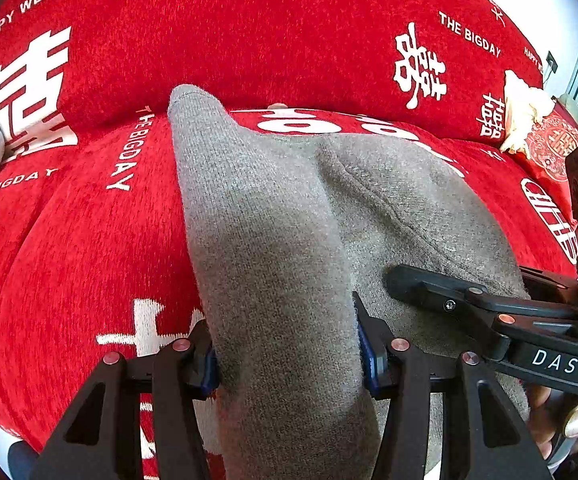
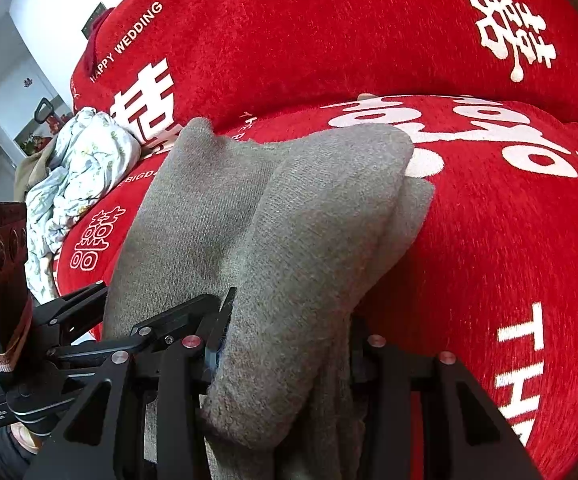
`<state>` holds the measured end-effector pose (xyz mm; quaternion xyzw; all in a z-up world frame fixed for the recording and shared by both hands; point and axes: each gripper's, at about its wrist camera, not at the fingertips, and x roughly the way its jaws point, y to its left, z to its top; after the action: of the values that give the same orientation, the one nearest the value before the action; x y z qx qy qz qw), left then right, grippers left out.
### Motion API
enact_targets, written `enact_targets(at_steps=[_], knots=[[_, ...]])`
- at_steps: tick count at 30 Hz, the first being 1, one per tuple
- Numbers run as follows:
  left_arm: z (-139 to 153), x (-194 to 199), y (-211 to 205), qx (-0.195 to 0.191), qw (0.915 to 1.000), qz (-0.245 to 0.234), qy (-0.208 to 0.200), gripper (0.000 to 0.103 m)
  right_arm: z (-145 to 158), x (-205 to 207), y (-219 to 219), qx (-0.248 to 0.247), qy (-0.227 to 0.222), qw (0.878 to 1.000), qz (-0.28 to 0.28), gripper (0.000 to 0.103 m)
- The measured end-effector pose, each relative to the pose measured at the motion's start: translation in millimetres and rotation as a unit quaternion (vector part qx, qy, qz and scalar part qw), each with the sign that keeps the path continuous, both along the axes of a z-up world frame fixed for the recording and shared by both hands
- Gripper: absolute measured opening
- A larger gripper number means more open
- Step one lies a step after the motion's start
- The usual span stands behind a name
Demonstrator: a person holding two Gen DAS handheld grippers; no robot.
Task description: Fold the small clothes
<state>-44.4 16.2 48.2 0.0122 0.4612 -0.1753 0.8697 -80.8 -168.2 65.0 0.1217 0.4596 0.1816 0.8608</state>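
We see both grippers, the left gripper (image 1: 289, 354) and right gripper (image 2: 289, 354), each clenched on a raised fold of the fuzzy grey knit garment (image 1: 281, 216) lying on the nubby red sofa cover (image 1: 89, 216) with white lettering.

One grey knit garment (image 1: 273, 240), two hand-held grippers, left (image 1: 287, 354) and right (image 2: 285, 354), one crumpled floral cloth (image 2: 77, 172)
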Motion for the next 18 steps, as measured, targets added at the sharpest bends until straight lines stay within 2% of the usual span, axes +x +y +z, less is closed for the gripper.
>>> enact_targets(at_steps=[18], knots=[[-6, -18, 3, -0.007, 0.9998, 0.002, -0.017, 0.054, -3, -16, 2, -0.012, -0.027, 1.000, 0.002, 0.044]])
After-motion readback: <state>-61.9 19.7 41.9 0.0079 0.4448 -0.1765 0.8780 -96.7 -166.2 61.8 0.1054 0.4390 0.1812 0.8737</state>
